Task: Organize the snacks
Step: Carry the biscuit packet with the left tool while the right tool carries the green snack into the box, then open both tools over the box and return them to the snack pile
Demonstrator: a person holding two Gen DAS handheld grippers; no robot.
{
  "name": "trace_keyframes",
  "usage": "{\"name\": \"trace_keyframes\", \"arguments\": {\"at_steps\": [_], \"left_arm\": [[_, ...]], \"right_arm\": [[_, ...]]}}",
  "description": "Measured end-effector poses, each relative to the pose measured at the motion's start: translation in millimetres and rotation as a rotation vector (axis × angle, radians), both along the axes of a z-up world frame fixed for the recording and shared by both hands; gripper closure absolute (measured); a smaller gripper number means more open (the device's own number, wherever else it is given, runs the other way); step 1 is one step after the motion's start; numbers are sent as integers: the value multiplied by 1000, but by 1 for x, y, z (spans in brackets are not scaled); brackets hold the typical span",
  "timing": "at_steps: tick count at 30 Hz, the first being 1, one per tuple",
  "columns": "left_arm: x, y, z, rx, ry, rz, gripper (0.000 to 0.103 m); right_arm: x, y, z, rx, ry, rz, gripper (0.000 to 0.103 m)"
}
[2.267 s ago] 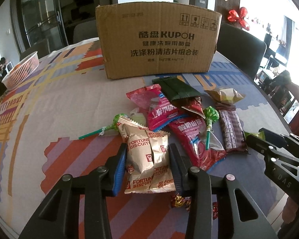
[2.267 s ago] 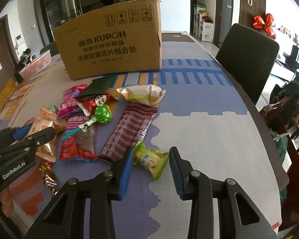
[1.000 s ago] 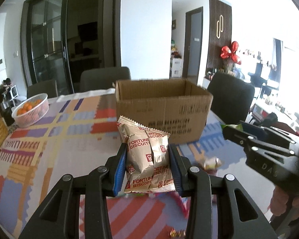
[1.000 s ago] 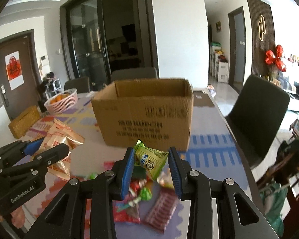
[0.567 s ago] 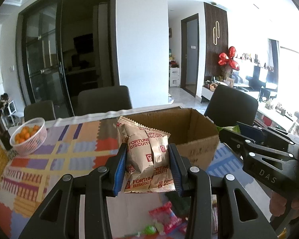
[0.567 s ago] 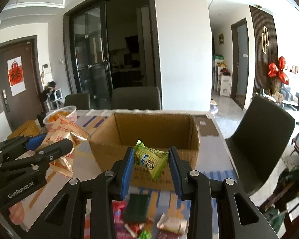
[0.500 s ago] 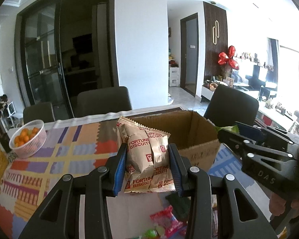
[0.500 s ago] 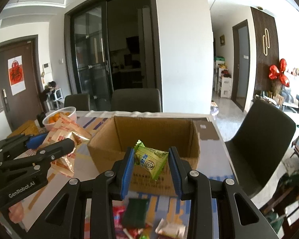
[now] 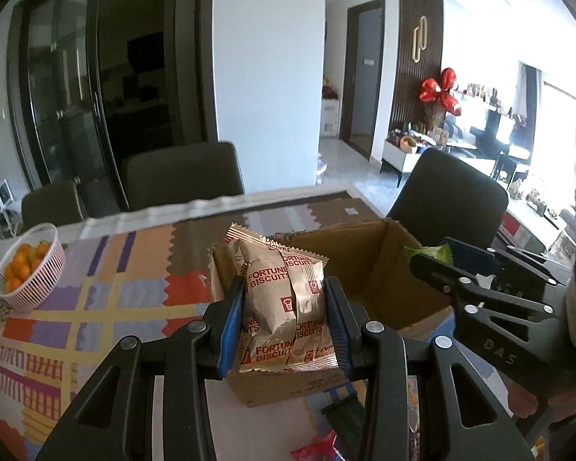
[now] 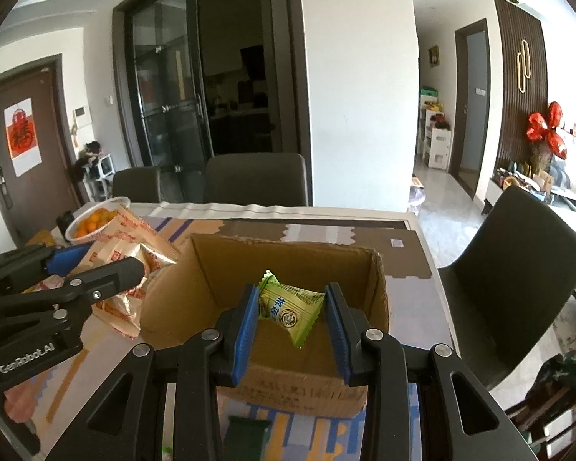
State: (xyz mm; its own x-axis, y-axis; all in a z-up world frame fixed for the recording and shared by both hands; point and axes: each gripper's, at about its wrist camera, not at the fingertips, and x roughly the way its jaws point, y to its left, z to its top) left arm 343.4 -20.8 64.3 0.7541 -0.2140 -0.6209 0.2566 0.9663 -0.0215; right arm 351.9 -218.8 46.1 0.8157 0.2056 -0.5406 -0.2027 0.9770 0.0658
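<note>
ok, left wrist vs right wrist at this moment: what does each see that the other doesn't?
Left wrist only: the front print of the Fortune Biscuits pack clamped in the left gripper, and a red wrapper on the table below.

Right wrist only: the green snack packet face-on in the right gripper, plus a brown door with a red poster.

Both: the open cardboard box, the white basket of oranges, the patterned tablecloth, the dark chairs and the red balloon decoration. Each also catches the other gripper from the side.
</note>
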Motion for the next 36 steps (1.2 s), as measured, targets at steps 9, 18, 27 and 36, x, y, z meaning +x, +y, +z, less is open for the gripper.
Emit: {"name": "trace_keyframes", "arguments": {"at_steps": [9,18,27,36], "left_arm": [[30,-2,-18,-2,78,6,46],[-8,3,-5,23,-6,28,34],[-58,12,9,29,-67,40,33],[-108,20,7,52,-115,39,32]], "right_arm": [[22,-2,-15,-5,54,-29,64],[6,-12,-10,18,43,-82,42],[-43,-5,5,32,-19,-36,38],[-83,4,0,37,-29,-20,35]]}}
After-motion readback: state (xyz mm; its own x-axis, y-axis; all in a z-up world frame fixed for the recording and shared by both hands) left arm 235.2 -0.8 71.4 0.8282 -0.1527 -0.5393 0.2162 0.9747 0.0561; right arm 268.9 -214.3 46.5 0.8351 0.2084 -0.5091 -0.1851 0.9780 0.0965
